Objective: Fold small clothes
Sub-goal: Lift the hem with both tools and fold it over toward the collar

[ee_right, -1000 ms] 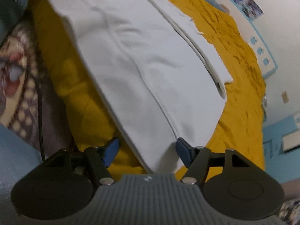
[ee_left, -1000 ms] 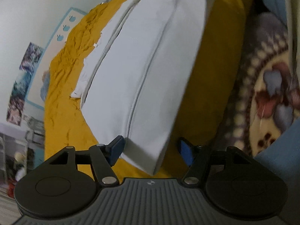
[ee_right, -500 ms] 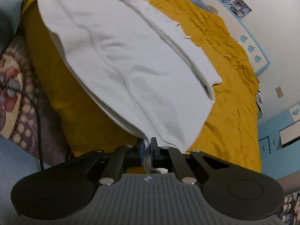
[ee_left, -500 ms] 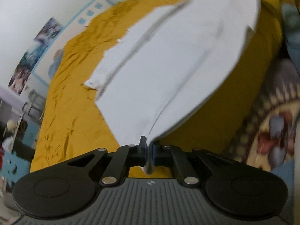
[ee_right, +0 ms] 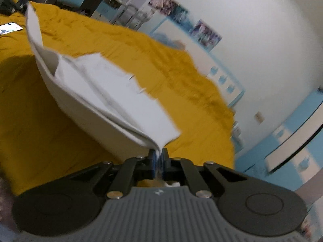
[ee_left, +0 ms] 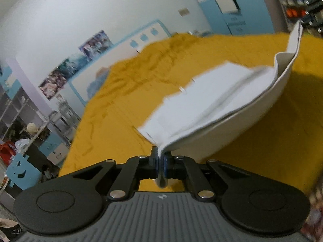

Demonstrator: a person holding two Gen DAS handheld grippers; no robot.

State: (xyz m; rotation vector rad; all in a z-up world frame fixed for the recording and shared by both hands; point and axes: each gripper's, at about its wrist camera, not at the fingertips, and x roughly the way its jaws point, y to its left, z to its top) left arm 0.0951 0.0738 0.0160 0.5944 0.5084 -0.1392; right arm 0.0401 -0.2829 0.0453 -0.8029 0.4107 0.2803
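White garment (ee_left: 212, 109), flat earlier, now hangs lifted, each hand-held gripper (ee_left: 160, 162) (ee_right: 158, 160) pinching a corner.

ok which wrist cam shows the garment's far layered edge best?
Right wrist: the white garment spreads broadly, with its stepped far layers readable, though blurred. Left wrist shows the same garment more edge-on and blurrier. Each view shows its own gripper, right and left, clamped on a corner.

A plain white garment (ee_left: 218, 100) is seen against a mustard-yellow bedspread (ee_left: 113, 125). The left gripper (ee_left: 160, 164) and the right gripper (ee_right: 158, 164) are black with blue pads and ribbed grey bodies. The wall (ee_right: 262, 20) is white, trimmed with a light blue border (ee_right: 226, 80) carrying small blue apple shapes, and colourful posters (ee_left: 76, 64) are hung on it.
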